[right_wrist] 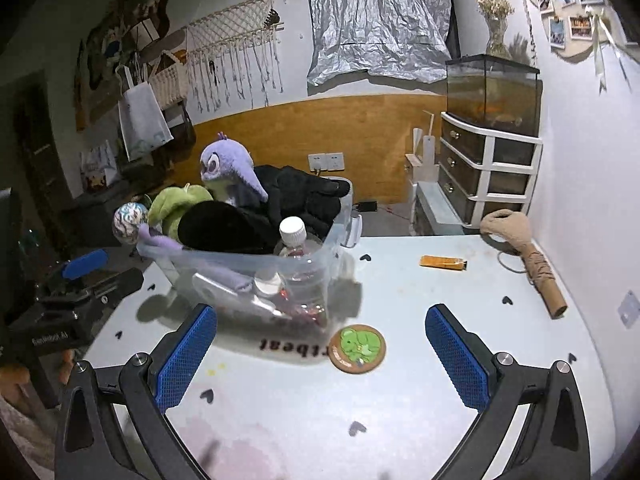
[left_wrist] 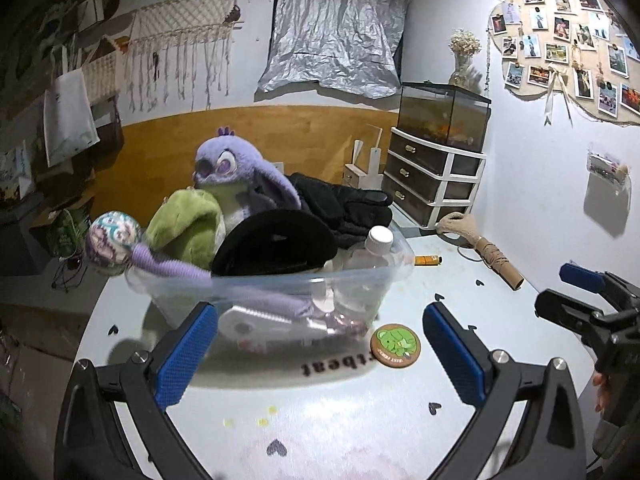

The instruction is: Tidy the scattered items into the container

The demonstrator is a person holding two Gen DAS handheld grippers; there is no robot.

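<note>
A clear plastic bin (left_wrist: 360,276) (right_wrist: 256,264) stands on the white table, filled with a purple plush (left_wrist: 228,168) (right_wrist: 224,164), a green plush (left_wrist: 188,220), black gloves (left_wrist: 344,204), a black hat (left_wrist: 276,244) and a bottle (left_wrist: 370,256) (right_wrist: 294,248). A round green coaster (left_wrist: 395,345) (right_wrist: 357,348) lies in front of the bin. An orange tube (left_wrist: 427,260) (right_wrist: 442,262) and a cardboard roll with beige cloth (left_wrist: 486,252) (right_wrist: 528,256) lie to the right. My left gripper (left_wrist: 320,356) is open and empty before the bin. My right gripper (right_wrist: 322,356) is open and empty, and it also shows in the left wrist view (left_wrist: 576,292).
A drawer unit (left_wrist: 436,176) (right_wrist: 488,172) with a fish tank (left_wrist: 444,114) on top stands at the back right by the wall. The table's left edge (right_wrist: 120,320) runs close to the bin. The left gripper shows at the left of the right wrist view (right_wrist: 86,276).
</note>
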